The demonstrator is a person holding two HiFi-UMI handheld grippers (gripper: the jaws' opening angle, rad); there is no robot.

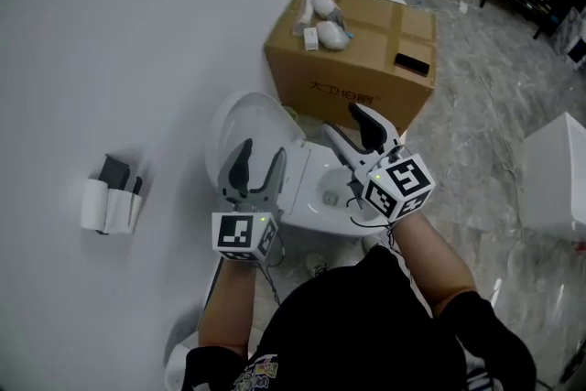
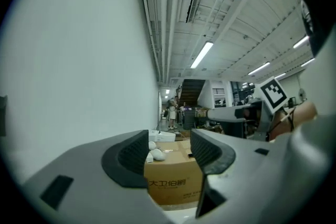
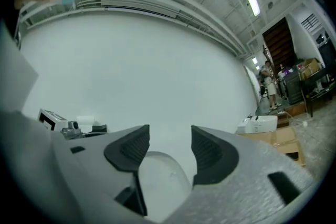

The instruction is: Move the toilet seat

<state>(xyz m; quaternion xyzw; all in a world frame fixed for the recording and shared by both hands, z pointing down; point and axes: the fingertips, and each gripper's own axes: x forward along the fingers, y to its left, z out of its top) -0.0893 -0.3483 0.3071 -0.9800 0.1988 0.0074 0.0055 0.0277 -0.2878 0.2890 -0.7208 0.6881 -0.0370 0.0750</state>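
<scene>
1. Right now the toilet seat (image 1: 240, 125) stands raised, a white oval leaning back at the wall (image 1: 110, 32), above the open bowl (image 1: 316, 197) (seat vs lid can't be told apart).
2. L gripper (image 1: 261, 151) sits just in front of the raised oval's lower edge. Its jaws are wide apart w/ nothing btwn them; contact w/ the seat can't be judged.
3. R gripper (image 1: 343, 119) hangs over the bowl's far side, jaws also spread wide and empty. Its own view shows the white oval (image 3: 160, 178) beyond the gap, apart from the pads.
4. Behind the bowl: a cardboard box (image 1: 366, 59) w/ small white items on top.
5. On the wall, left of the toilet: a paper-roll holder (image 1: 108, 201).
</scene>
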